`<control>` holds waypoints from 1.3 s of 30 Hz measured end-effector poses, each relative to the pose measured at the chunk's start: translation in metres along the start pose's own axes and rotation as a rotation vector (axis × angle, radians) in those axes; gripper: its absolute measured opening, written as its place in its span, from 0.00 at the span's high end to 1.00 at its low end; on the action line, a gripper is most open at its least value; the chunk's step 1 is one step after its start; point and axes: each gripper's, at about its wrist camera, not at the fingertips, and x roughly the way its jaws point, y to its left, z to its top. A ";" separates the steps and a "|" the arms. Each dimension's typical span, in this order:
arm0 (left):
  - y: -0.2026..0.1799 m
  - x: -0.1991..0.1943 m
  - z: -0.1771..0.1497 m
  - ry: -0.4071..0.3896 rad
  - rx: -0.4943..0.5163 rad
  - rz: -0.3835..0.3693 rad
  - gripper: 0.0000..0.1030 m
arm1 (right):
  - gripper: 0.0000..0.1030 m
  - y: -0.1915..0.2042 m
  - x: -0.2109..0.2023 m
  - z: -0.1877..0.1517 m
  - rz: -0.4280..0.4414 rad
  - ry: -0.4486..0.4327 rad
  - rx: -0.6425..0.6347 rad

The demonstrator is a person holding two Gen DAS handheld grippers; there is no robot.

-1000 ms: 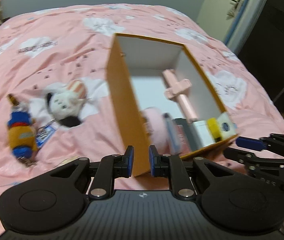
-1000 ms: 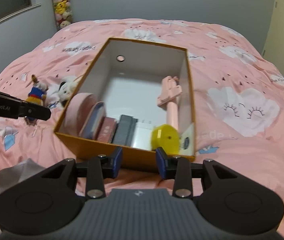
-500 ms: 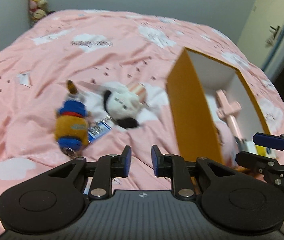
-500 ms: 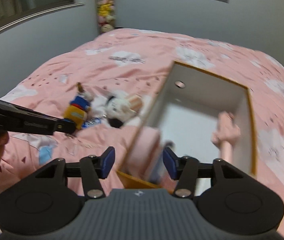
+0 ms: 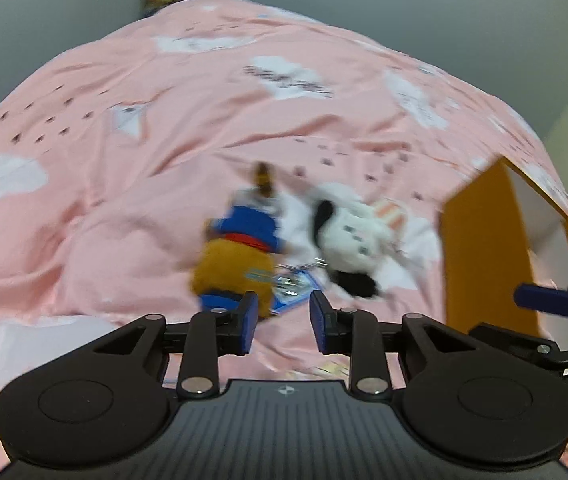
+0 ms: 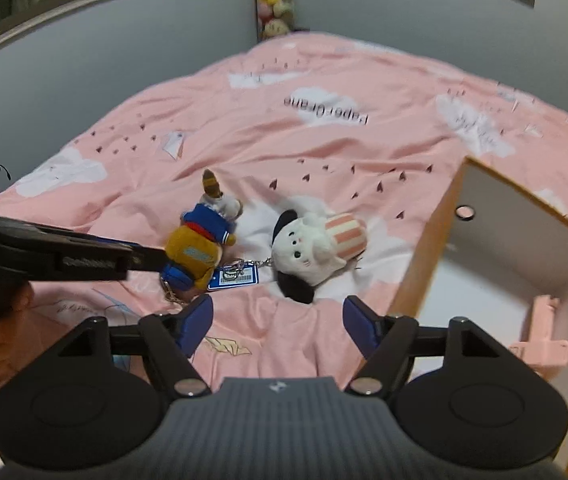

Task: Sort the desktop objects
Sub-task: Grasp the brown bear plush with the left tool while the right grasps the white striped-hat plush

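While both plush keychains lie loose on the pink bed cover [image 6: 324, 152], nothing is held yet. Left hand-held gripper [image 5: 282, 326]: jaws opening, narrow gap, empty, hovering just short of the orange-and-blue plush [image 5: 238, 256]. Right hand-held gripper [image 6: 278, 326]: jaws opening, already wide, empty, aimed toward the white-and-black plush [image 6: 310, 250].

Both toys sit side by side, close together, left of the orange box [image 6: 524, 280]. A blue barcode tag [image 6: 234, 278] and thin metal chain lie between them.

Handling, judged: both look light, soft and squashy, not fragile. Fuzzy pile should give good friction, so slip risk is low. Best hold is across the fat middle of the body, where the stuffing compresses evenly. Avoid the chain and tag; thin, flat against the fabric, likely to slide or snag. The loose, wrinkled bedding may get pinched along with a toy.

Shapes: rounded, lumpy bodies; the white one carries a pink-striped bulge [image 6: 344, 236]. The box is rigid, straight-walled, white inside, with a pink plastic item [image 6: 544, 332] in it.
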 end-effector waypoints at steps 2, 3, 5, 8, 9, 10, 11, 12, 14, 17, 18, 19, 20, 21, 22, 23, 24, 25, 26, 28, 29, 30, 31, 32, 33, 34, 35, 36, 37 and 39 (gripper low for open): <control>0.012 0.004 0.004 -0.002 -0.030 0.027 0.65 | 0.29 -0.001 0.017 0.008 0.005 0.033 0.015; 0.016 0.006 0.006 -0.003 -0.033 0.037 0.64 | 0.29 -0.002 0.025 0.012 0.006 0.049 0.024; 0.021 0.011 0.009 -0.009 -0.032 0.048 0.60 | 0.29 -0.005 0.045 0.020 0.016 0.080 0.043; 0.023 0.018 0.012 -0.024 -0.020 0.061 0.50 | 0.29 -0.008 0.073 0.033 0.022 0.123 0.079; 0.021 0.021 0.013 -0.027 -0.005 0.066 0.50 | 0.29 -0.009 0.081 0.037 0.023 0.135 0.101; 0.017 0.024 0.014 -0.029 0.018 0.073 0.49 | 0.30 -0.011 0.091 0.041 0.025 0.147 0.130; 0.014 0.028 0.015 -0.030 0.038 0.084 0.49 | 0.30 -0.013 0.099 0.045 0.026 0.152 0.155; 0.009 0.033 0.015 -0.029 0.062 0.101 0.48 | 0.30 -0.016 0.107 0.048 0.018 0.153 0.183; 0.001 0.044 0.015 -0.019 0.101 0.121 0.46 | 0.30 -0.021 0.125 0.053 -0.008 0.167 0.234; -0.007 0.059 0.012 -0.004 0.144 0.143 0.44 | 0.29 -0.028 0.146 0.057 -0.025 0.187 0.281; -0.009 0.064 0.011 0.000 0.160 0.148 0.42 | 0.29 -0.029 0.152 0.058 -0.037 0.196 0.286; -0.011 0.067 0.010 0.002 0.174 0.157 0.41 | 0.29 -0.031 0.160 0.059 -0.049 0.209 0.293; -0.012 0.071 0.009 0.005 0.184 0.167 0.40 | 0.29 -0.033 0.165 0.060 -0.052 0.218 0.300; -0.013 0.076 0.009 0.010 0.188 0.175 0.39 | 0.29 -0.036 0.170 0.060 -0.053 0.225 0.311; -0.012 0.081 0.009 0.019 0.184 0.175 0.39 | 0.29 -0.038 0.175 0.061 -0.056 0.231 0.325; -0.011 0.086 0.008 0.032 0.179 0.170 0.39 | 0.29 -0.041 0.180 0.061 -0.057 0.236 0.335; -0.010 0.091 0.007 0.047 0.169 0.167 0.37 | 0.28 -0.043 0.185 0.062 -0.054 0.243 0.346; -0.009 0.095 0.007 0.048 0.165 0.173 0.33 | 0.26 -0.045 0.190 0.062 -0.060 0.252 0.357; -0.008 0.099 0.007 0.045 0.165 0.180 0.32 | 0.25 -0.046 0.195 0.062 -0.068 0.257 0.364; -0.008 0.106 0.005 0.049 0.172 0.190 0.27 | 0.24 -0.048 0.203 0.062 -0.087 0.261 0.366; -0.007 0.109 0.005 0.051 0.168 0.189 0.25 | 0.21 -0.048 0.207 0.063 -0.090 0.261 0.361; -0.007 0.113 0.005 0.054 0.164 0.197 0.24 | 0.21 -0.048 0.210 0.063 -0.092 0.261 0.359; -0.007 0.115 0.006 0.060 0.163 0.193 0.23 | 0.19 -0.049 0.215 0.063 -0.100 0.265 0.361; -0.006 0.117 0.006 0.064 0.158 0.194 0.22 | 0.18 -0.050 0.218 0.063 -0.100 0.267 0.366; -0.005 0.119 0.006 0.064 0.153 0.193 0.22 | 0.18 -0.051 0.222 0.063 -0.103 0.269 0.367; -0.003 0.120 0.005 0.063 0.149 0.193 0.22 | 0.18 -0.052 0.224 0.063 -0.102 0.269 0.368; -0.002 0.121 0.006 0.063 0.147 0.189 0.22 | 0.18 -0.053 0.225 0.062 -0.100 0.268 0.369; -0.001 0.120 0.006 0.062 0.141 0.184 0.24 | 0.19 -0.053 0.225 0.062 -0.099 0.266 0.365; 0.000 0.118 0.006 0.061 0.135 0.178 0.26 | 0.21 -0.052 0.224 0.062 -0.099 0.262 0.356; 0.002 0.114 0.006 0.059 0.132 0.169 0.27 | 0.25 -0.051 0.219 0.061 -0.093 0.257 0.331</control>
